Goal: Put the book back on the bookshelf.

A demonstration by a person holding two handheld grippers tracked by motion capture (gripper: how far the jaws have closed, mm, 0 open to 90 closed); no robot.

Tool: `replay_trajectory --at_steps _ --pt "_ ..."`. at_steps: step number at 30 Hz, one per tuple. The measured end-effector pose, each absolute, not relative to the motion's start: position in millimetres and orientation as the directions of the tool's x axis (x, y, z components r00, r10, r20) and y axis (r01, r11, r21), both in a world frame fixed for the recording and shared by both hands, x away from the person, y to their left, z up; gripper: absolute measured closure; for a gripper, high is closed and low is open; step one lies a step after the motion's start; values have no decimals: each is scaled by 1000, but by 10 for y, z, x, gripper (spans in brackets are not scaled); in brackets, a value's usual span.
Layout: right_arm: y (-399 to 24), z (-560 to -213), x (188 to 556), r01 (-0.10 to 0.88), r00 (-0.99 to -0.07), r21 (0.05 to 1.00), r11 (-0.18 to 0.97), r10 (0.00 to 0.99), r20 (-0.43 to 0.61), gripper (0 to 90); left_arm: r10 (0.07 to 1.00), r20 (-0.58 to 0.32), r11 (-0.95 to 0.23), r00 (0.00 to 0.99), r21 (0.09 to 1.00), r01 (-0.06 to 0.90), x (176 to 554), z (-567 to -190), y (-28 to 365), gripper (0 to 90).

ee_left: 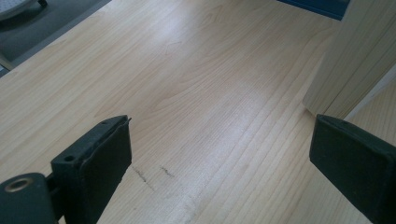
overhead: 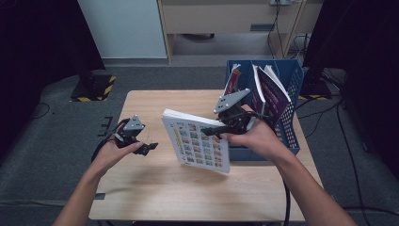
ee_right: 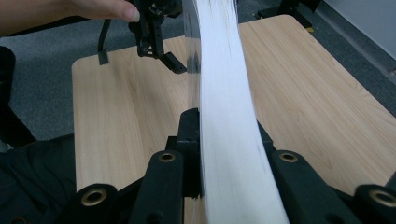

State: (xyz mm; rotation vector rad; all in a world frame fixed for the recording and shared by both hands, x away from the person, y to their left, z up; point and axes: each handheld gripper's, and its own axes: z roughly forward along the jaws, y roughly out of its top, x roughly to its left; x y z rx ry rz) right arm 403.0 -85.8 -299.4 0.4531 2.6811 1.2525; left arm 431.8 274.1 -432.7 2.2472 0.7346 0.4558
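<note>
A book (overhead: pixel 197 141) with a cover of small colourful pictures hangs tilted above the middle of the wooden table (overhead: pixel 155 188). My right gripper (overhead: pixel 214 129) is shut on its right edge, just in front of the blue crate (overhead: pixel 291 136). In the right gripper view the jaws (ee_right: pixel 224 135) clamp the book's white page edge (ee_right: pixel 229 93). My left gripper (overhead: pixel 148 147) hovers over the table's left part, open and holding nothing. Its wide-apart jaws (ee_left: pixel 219 158) frame bare wood, and the book's page edge (ee_left: pixel 355 56) rises at the right of the left gripper view.
The blue crate stands at the table's right back and holds several upright books (overhead: pixel 270 94). Dark carpet surrounds the table. A striped stand base (overhead: pixel 94 87) sits on the floor at the left, and cables (overhead: pixel 324 108) run past the crate.
</note>
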Motion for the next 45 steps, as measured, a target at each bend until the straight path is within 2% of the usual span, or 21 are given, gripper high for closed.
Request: replay_trajectory --at_steps 22,45 --pt "-1170 -2949 4014 209 -945 794 571 326 14 740 640 95 -566 762 730 384 4405 -4300 2764 55" --pt "-2008 -2944 3743 239 -926 821 519 375 32 740 637 112 -601 763 692 400 4464 -4342 2665 60"
